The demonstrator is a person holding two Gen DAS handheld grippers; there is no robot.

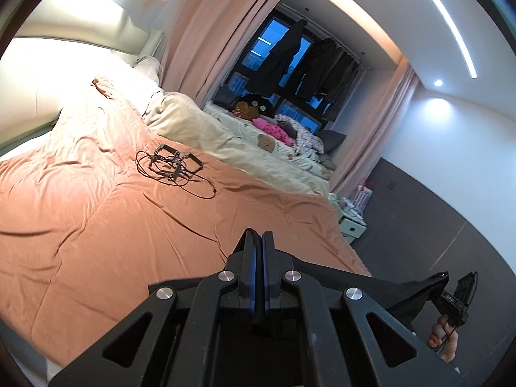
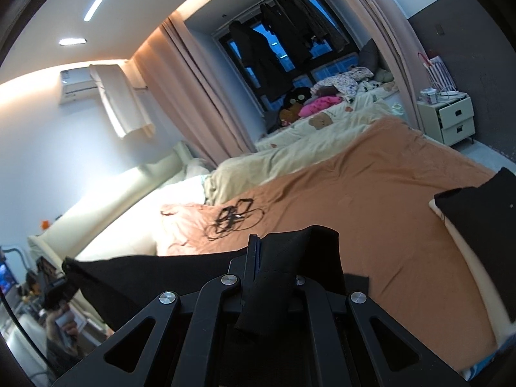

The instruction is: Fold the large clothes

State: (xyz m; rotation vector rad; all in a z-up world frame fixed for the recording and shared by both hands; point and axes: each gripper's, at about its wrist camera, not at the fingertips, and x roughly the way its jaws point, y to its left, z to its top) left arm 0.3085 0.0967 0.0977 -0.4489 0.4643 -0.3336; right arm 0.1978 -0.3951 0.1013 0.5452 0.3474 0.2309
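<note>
The left gripper (image 1: 259,242) is clenched on a thin edge of the black cloth (image 1: 403,293); its two blue-lined fingers (image 1: 252,258) sit pressed almost together with the dark edge pinched between them. From there the black cloth stretches away toward 3 o'clock, up in the air, to the right gripper (image 1: 451,300), which a hand (image 1: 443,338) holds at about 4 o'clock in the left view. In the right view, the right gripper (image 2: 258,242) is also grasping the black cloth (image 2: 290,258). The cloth bunches over its fingers (image 2: 251,258) and hides one of them, and it runs off toward 9 o'clock, where the left gripper (image 2: 59,287) holds the other end. Both grippers hang above the big bed with the orange cover (image 1: 113,219). A tangle of black wires and frames (image 1: 174,164) lies on the cover at about 11 o'clock in the left view, well apart from the cloth. Another dark folded piece (image 2: 477,206) rests on the bed at 3 o'clock in the right view. Past the bed, at 12 o'clock, dark clothes (image 2: 277,42) hang in front of the window (image 2: 309,74).
</note>
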